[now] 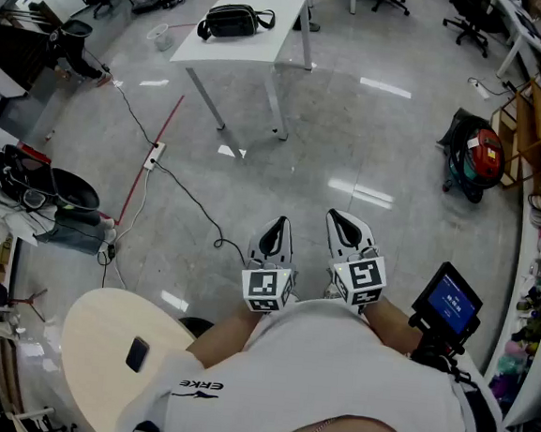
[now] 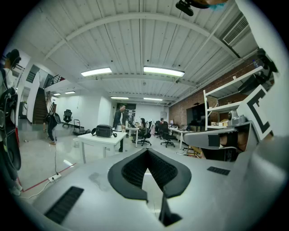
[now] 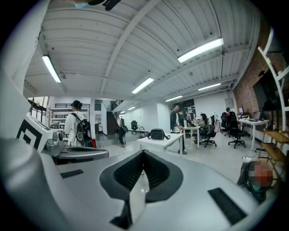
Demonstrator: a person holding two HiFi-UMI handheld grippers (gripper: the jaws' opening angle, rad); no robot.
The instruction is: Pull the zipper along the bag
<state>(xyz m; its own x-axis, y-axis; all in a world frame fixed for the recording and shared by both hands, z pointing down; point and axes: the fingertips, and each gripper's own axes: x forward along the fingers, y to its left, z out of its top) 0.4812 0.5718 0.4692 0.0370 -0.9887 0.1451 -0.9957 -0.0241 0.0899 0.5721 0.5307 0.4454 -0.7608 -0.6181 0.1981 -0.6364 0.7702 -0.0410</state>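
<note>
Not begun yet; judged to be the approach step.

At lower left of the head view, only a round wooden table (image 1: 91, 336) with a small dark device (image 1: 137, 353) on it, no part of the job.

Further up, left of centre near the top edge, finds the black bag (image 1: 233, 19) lying on a white table (image 1: 266, 55), well apart from both grippers across open floor. Shows the same bag (image 2: 103, 131) small and far at left of centre in the left gripper view, and the bag (image 3: 157, 134) again near the middle of the right gripper view. Cannot make out the zipper at this range.

At lower centre, holds the left gripper (image 1: 276, 228) close in front of the body, jaws pressed together at the tips, nothing between them. Just beside it to the right, holds the right gripper (image 1: 345, 224) the same way: tips closed on each other, empty.

Next, most likely: walk up to the white table, spread the jaws, steady the bag with one gripper, then pinch the zipper pull with the other. Calls first for a close look to find that pull.
</note>
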